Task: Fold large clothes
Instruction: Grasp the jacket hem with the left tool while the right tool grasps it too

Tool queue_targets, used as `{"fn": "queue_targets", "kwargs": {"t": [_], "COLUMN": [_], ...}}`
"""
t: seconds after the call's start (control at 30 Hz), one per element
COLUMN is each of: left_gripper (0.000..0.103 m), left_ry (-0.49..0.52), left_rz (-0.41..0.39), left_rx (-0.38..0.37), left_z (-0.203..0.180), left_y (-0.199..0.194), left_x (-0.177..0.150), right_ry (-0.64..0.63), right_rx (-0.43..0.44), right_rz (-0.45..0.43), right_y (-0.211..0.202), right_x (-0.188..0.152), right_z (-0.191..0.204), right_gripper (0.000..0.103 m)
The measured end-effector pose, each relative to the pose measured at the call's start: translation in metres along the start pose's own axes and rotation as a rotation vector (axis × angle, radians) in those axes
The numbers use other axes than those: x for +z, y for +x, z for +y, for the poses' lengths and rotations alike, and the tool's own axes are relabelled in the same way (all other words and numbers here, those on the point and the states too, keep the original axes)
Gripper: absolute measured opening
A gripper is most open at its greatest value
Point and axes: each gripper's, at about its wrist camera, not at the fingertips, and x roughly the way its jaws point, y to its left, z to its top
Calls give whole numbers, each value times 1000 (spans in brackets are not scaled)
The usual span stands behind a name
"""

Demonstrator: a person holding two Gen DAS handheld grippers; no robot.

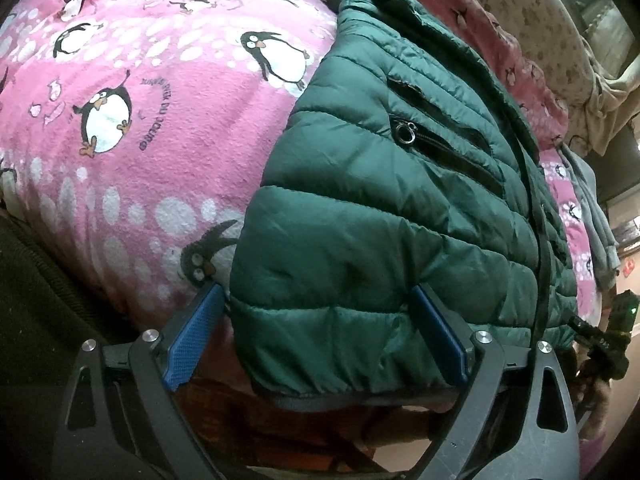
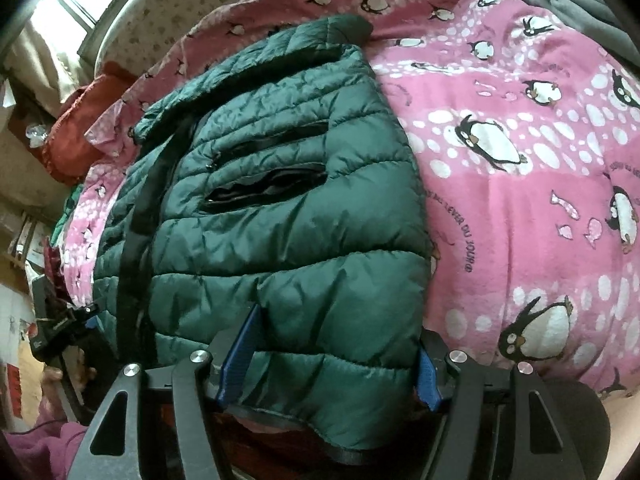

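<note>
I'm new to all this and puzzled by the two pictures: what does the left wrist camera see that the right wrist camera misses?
Only the left wrist view shows the round zip pull on the jacket's pocket and the dark panel at the lower left.

Only the right wrist view shows the red cloth and the bright window at the upper left.

Both show the green puffer jacket lying on the pink penguin blanket, with blue-padded fingers on either side of its near edge.
</note>
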Motion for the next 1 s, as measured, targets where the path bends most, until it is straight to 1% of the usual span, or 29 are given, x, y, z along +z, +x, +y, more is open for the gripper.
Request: {"fn": "queue_targets", "kwargs": {"t": [0.37,0.4,0.43,0.5,0.53,0.57,0.6,0.63,0.67,0.73,0.77,0.87,0.93,1.0], "left_gripper": [94,94,93,80,69,54,46,34,24,16,14,13,13,13], "left_ry": [-3,-4,-4,-5,1,7,19,27,35,49,51,53,44,36], "left_rz": [-7,-7,-8,-15,-26,-35,-49,-60,-78,-108,-120,-161,-199,-234], "left_rx": [0,0,-1,-11,-4,4,15,25,29,23,10,-33,-56,-76], "left_z": [0,-1,-1,-3,-5,-8,-10,-12,-14,-18,-20,-24,-26,-29], "left_y": [0,-1,-1,-4,-7,-9,-14,-18,-23,-33,-38,-56,-69,-78], "left_x": [-2,-3,-3,-5,-7,-9,-10,-11,-11,-9,-6,9,22,36], "right_ry": [-7,-11,-24,-58,-84,-113,-132,-154,-161,-162,-144,-102,-96,-93], "right_rx": [-2,-4,-12,-36,-51,-65,-69,-69,-65,-36,16,132,169,180], "right_rz": [-5,-7,-17,-53,-67,-79,-86,-96,-99,-106,-117,-173,-214,-249], "right_y": [6,6,5,1,-1,-3,-5,-8,-10,-17,-24,-46,-58,-67], "right_x": [-2,-2,-3,-5,-6,-7,-7,-6,-5,0,6,21,31,41], "right_z": [-3,-3,-1,5,9,14,18,23,24,25,23,22,25,29], "right_gripper": [66,65,62,40,36,29,23,20,18,17,16,16,16,16]}}
